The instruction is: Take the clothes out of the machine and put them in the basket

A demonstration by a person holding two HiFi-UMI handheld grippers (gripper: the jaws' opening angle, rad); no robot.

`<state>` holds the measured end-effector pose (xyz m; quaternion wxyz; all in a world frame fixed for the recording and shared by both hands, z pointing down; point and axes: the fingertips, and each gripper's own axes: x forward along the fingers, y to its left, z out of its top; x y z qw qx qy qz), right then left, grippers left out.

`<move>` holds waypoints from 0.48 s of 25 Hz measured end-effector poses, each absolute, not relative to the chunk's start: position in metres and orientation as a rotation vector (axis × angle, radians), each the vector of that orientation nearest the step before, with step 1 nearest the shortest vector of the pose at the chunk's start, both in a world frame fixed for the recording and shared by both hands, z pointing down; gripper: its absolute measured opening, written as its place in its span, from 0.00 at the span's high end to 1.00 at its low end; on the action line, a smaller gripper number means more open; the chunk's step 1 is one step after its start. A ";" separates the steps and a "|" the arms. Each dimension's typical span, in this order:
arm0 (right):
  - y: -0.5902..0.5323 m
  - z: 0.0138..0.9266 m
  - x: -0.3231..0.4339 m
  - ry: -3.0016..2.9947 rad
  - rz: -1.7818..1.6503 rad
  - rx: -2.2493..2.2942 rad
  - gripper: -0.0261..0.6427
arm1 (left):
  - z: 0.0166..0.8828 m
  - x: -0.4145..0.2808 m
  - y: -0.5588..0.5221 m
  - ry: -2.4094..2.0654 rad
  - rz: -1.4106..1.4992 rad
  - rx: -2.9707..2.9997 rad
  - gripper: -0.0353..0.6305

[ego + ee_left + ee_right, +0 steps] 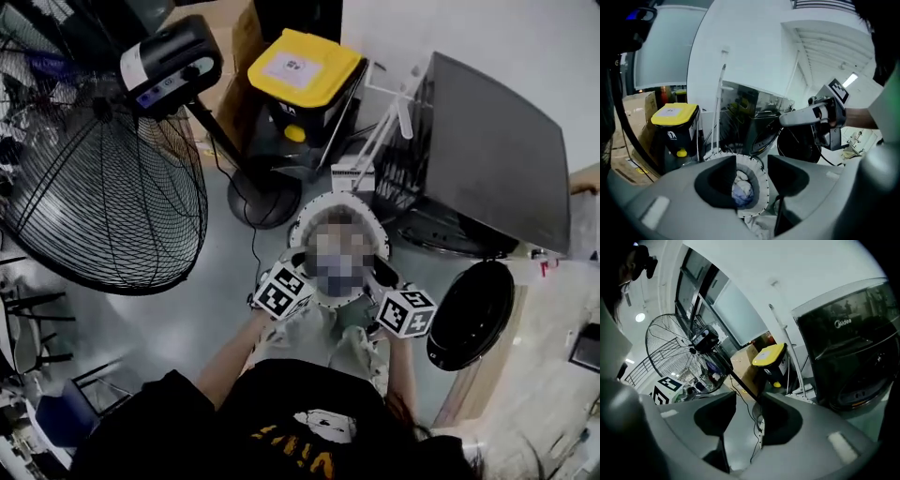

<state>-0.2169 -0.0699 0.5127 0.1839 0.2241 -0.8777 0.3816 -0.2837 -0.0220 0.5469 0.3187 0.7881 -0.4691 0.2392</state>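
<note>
Floor: smooth grey floor (216, 291), centre to 8 o'clock.
Fan: big black wire-cage pedestal fan (103, 187), 10 o'clock.
Bin: black plastic bin with yellow lid (302, 70), 12 o'clock.
Wall: plain white wall (487, 37), 1 o'clock.

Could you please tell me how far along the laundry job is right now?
Done: clothes lie in the basket, and the machine has its door open. In hand: nothing; the left gripper and right gripper are both open beside the basket. Left: unclear, since no view shows the machine's inside.
</note>
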 end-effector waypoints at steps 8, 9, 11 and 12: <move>-0.056 0.448 -0.204 -2.569 0.980 0.557 0.73 | 0.499 -0.260 -0.008 -1.234 0.582 2.181 0.67; -0.054 0.442 -0.201 -2.580 0.969 0.545 0.74 | 0.492 -0.257 -0.008 -1.247 0.570 2.190 0.69; -0.049 0.430 -0.192 -2.604 0.955 0.514 0.76 | 0.474 -0.250 -0.008 -1.289 0.541 2.199 0.73; -0.045 0.424 -0.188 -2.617 0.950 0.495 0.77 | 0.465 -0.247 -0.007 -1.319 0.526 2.202 0.77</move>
